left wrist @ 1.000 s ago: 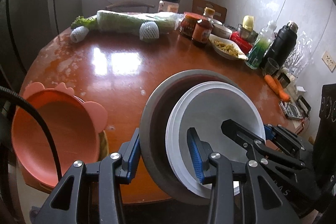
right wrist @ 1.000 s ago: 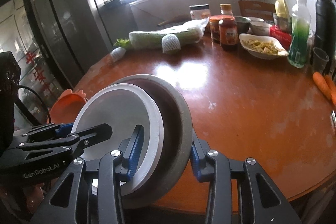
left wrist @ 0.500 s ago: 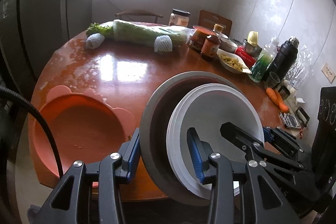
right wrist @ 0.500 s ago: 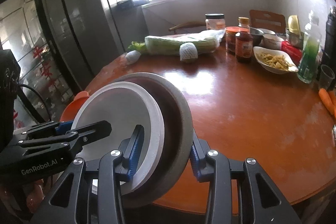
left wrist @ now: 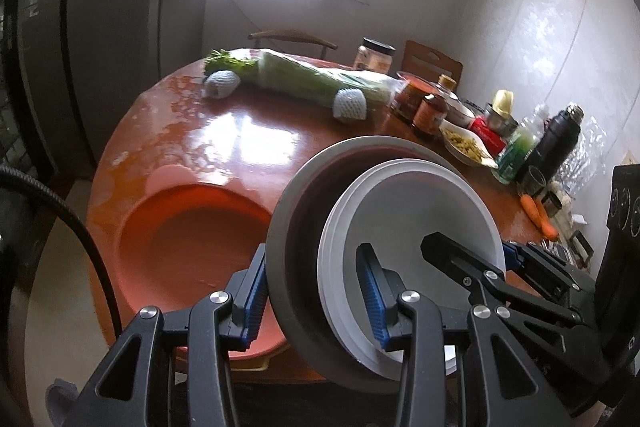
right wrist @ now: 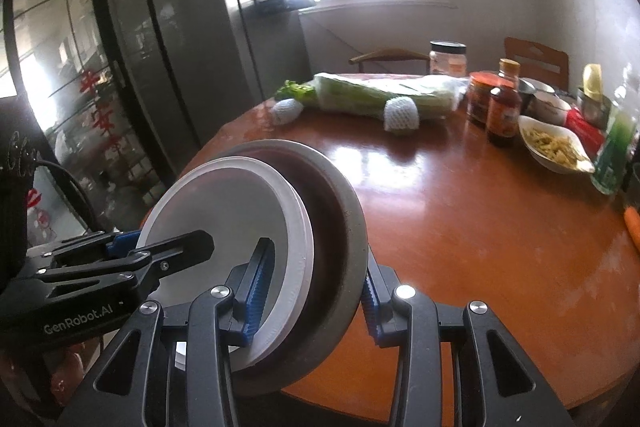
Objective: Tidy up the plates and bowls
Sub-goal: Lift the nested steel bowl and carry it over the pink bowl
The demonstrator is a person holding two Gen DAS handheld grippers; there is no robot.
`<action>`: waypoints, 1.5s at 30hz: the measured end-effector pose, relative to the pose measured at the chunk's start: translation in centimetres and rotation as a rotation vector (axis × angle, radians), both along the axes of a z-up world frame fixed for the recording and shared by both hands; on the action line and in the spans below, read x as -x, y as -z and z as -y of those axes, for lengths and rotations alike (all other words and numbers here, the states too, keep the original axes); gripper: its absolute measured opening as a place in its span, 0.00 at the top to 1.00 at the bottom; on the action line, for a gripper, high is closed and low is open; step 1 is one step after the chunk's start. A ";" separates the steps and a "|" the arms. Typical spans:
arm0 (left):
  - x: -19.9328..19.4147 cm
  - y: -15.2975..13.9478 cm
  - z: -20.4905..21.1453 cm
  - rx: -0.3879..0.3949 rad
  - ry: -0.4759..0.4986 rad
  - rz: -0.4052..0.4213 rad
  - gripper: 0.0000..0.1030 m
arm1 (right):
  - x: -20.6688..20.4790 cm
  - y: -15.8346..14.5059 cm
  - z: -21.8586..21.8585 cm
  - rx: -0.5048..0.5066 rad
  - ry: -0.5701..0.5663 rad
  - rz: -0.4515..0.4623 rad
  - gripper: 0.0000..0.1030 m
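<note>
Both grippers hold one tilted stack above the table's near edge: a grey bowl [left wrist: 304, 195] with white plates [left wrist: 416, 211] nested inside it. My left gripper [left wrist: 316, 295] is shut on the stack's rim. My right gripper [right wrist: 316, 291] is shut on the opposite rim of the grey bowl [right wrist: 344, 227] and white plates [right wrist: 236, 203]. Each gripper shows in the other's view. An orange bowl with ear-shaped handles [left wrist: 188, 239] sits on the table at the lower left, under my left gripper.
The round wooden table [right wrist: 480, 227] carries wrapped cabbage [right wrist: 380, 95], netted fruit [right wrist: 400, 115], sauce jars [right wrist: 504, 111], a dish of food [right wrist: 556, 147], a green bottle [left wrist: 516, 151], a black flask [left wrist: 556, 143] and carrots [left wrist: 538, 215]. A dark fridge [right wrist: 168, 67] stands to the left.
Both grippers have risen and pulled back with the stack. The orange bowl, seen tilted a second ago, now lies flat on the table below.
</note>
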State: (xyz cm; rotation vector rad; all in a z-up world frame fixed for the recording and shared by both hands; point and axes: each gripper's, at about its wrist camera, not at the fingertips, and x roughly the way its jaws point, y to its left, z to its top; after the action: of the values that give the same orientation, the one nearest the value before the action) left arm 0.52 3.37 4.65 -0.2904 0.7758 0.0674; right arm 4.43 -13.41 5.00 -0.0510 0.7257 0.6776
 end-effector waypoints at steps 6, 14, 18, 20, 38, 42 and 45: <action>1.0 0.0 -2.5 0.003 -0.050 0.015 0.59 | 0.1 -0.2 -2.8 0.009 -0.050 0.006 0.60; 2.2 0.3 -5.8 0.017 -0.111 0.024 0.59 | 0.2 -0.2 -6.6 0.023 -0.110 0.010 0.60; 2.4 0.8 -7.2 0.018 -0.134 0.014 0.59 | 0.0 -0.1 -8.2 0.021 -0.135 0.003 0.60; 2.3 1.0 -7.7 0.019 -0.142 0.008 0.59 | -0.1 0.0 -8.8 0.026 -0.143 0.002 0.60; 1.4 3.5 -9.3 0.007 -0.162 -0.049 0.59 | -1.3 3.0 -11.4 0.051 -0.177 -0.063 0.60; 1.2 3.8 -9.3 0.005 -0.157 -0.057 0.59 | -1.4 3.6 -11.6 0.061 -0.174 -0.070 0.60; 1.0 4.1 -9.3 0.006 -0.153 -0.062 0.59 | -1.4 4.0 -11.6 0.066 -0.173 -0.075 0.60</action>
State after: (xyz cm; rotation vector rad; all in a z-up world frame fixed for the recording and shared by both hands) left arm -0.48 12.69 0.55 -0.3543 0.8145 0.2196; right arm 5.87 -1.83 1.00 -0.1507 0.8224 0.8244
